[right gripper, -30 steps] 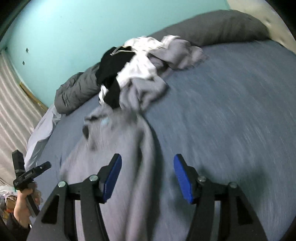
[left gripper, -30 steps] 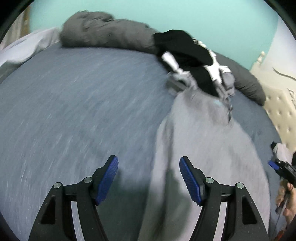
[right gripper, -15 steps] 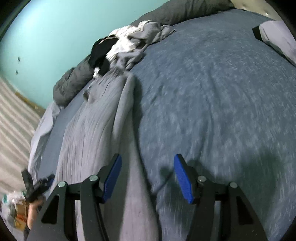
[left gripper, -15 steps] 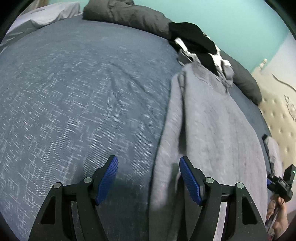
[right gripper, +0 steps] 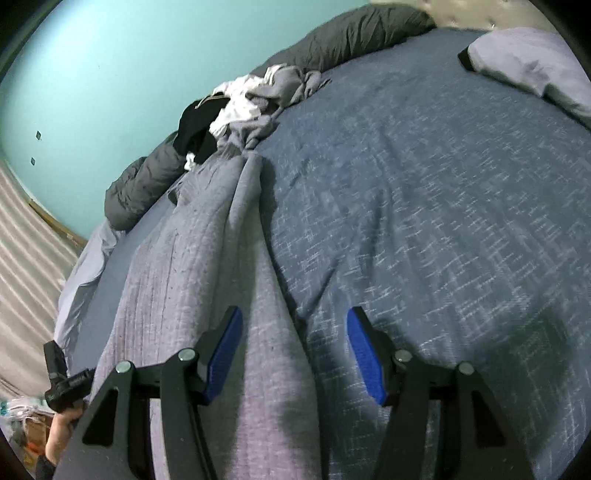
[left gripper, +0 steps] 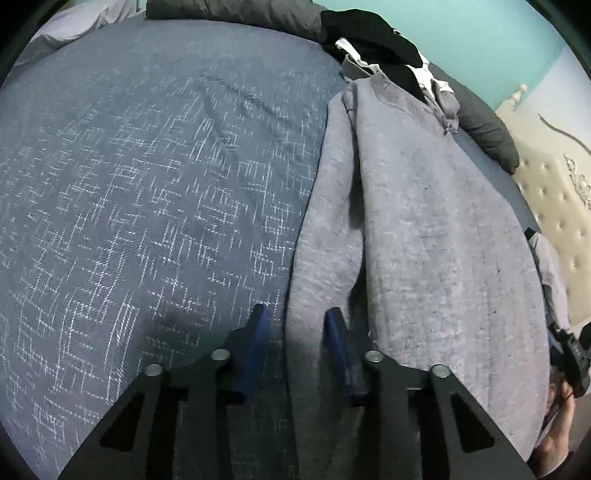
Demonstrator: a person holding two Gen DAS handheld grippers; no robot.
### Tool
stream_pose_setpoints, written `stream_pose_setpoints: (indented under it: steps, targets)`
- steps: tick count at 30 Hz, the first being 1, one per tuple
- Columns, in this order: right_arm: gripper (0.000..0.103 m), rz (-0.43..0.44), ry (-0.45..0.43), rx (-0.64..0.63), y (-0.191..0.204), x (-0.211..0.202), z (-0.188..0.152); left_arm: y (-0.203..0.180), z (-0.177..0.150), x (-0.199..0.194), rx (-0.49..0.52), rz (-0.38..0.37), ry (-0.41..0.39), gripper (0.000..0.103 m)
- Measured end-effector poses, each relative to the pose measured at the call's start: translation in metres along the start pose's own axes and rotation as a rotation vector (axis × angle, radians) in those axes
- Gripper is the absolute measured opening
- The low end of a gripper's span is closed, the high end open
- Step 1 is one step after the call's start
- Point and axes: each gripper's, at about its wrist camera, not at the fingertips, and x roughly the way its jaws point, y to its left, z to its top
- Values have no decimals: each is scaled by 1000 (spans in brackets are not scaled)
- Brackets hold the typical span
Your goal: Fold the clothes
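Two grippers hang low over a blue bedspread [left gripper: 147, 206] with a long grey garment [left gripper: 436, 236] stretched lengthwise across it. The left gripper [left gripper: 297, 350] has its blue pads drawn close on either side of the garment's left edge strip; whether they are actually pinching the cloth cannot be told. The right gripper [right gripper: 293, 356] stands spread wide, the garment's right edge lying between its pads without being clamped. The garment's far end reaches a pile of clothes [right gripper: 240, 110], black, white and grey, heaped against a dark grey quilt [right gripper: 343, 33] along the turquoise wall [right gripper: 110, 74]. Wide bare bedspread lies open left of the garment in the left view and right of it in the right view. A pillow [right gripper: 532, 70] sits at the far right corner.
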Motion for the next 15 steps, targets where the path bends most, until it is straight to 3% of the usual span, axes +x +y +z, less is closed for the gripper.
stream_pose_setpoints:
  steps: [1, 2, 3, 9, 15]
  targets:
    - [60, -2, -12, -12, 1, -2, 0, -2, -1, 1, 5, 3, 4, 23]
    - [60, 5, -18, -21, 0, -5, 0, -4, -2, 2, 11, 6, 8, 11]
    - [60, 13, -24, -24, -2, -7, 0, -5, -3, 3, 16, 9, 12, 8]
    - [60, 40, -40, 16, -21, -16, 0, -19, 3, -22, 58, 32, -27, 6]
    - [60, 66, -81, 70, -34, -28, 7, -25, 35, -76, 107, 132, -95, 6]
